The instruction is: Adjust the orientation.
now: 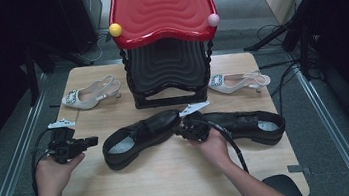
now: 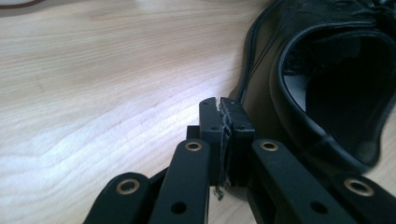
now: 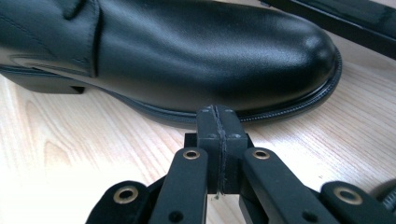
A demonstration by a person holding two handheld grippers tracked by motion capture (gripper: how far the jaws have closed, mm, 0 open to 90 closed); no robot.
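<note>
On the wooden table (image 1: 172, 179), two black leather shoes lie side by side in front of a red-topped rack (image 1: 161, 9). The left shoe (image 1: 142, 134) is glossy, with a rounded toe, a thick dark sole and a pale insole showing through its opening; its toe points toward the middle of the table, where it nearly meets the right shoe (image 1: 246, 122), which lies with its opening toward the table's right edge. The left gripper (image 1: 89, 141) rests low by the left shoe's heel end, its jaws pressed together with nothing between them; in the left gripper view the closed tips sit just beside the shoe's collar without touching it. The right gripper (image 1: 181, 130) lies between the two shoes, its jaws also clenched and empty; in the right gripper view the tips stand right at the sole edge of the left shoe's toe, though whether they touch it is unclear. The rack's black lower shelf (image 1: 166, 68) holds no shoes. A white slingback (image 1: 91, 94) lies to the rack's left, another slingback (image 1: 238, 81) to its right.
</note>
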